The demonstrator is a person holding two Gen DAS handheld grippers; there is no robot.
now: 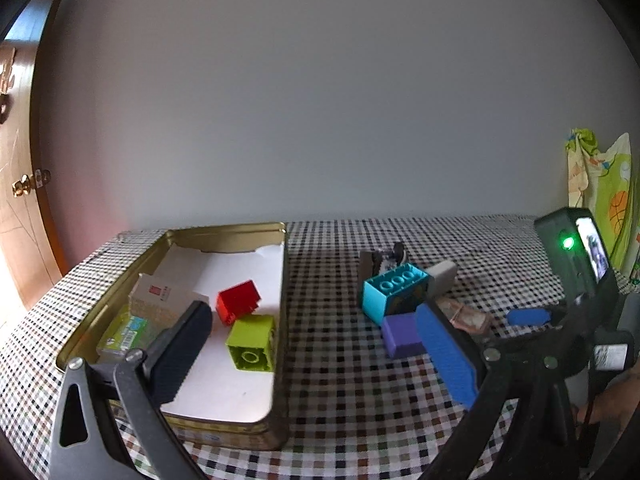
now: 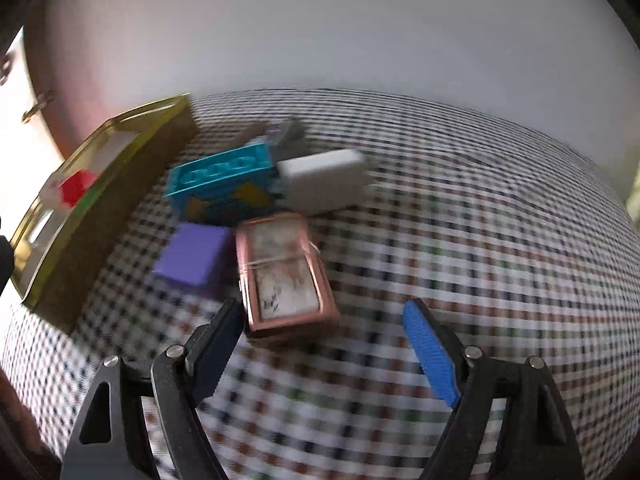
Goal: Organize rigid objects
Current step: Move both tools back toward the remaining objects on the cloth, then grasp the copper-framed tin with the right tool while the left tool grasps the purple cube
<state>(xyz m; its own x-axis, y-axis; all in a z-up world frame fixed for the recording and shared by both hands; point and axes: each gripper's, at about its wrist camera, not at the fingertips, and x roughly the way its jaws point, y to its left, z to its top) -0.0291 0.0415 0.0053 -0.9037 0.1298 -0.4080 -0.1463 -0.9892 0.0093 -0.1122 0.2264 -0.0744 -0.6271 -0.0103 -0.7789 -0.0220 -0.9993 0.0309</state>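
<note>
A gold tin box [image 1: 282, 280] holds a red brick [image 1: 238, 301], a lime brick [image 1: 253, 342] and small packets [image 1: 160, 300]. To its right lie a teal brick [image 1: 394, 290], a purple block [image 1: 402, 334], a white charger [image 1: 442, 276] and a pink lighter [image 1: 468, 318]. My left gripper [image 1: 320, 344] is open and empty, straddling the tin's right wall. In the blurred right wrist view, my right gripper [image 2: 324, 316] is open just before the pink lighter [image 2: 282, 272], with the purple block [image 2: 194, 258], teal brick [image 2: 224, 176] and charger [image 2: 324, 182] beyond.
A checkered cloth [image 1: 360, 400] covers the table against a grey wall. A small metal clip [image 1: 380, 260] lies behind the teal brick. The right gripper's body [image 1: 576, 264] stands at the right. A wooden door [image 1: 20, 200] is at the left, the tin [image 2: 100, 208] left of the pile.
</note>
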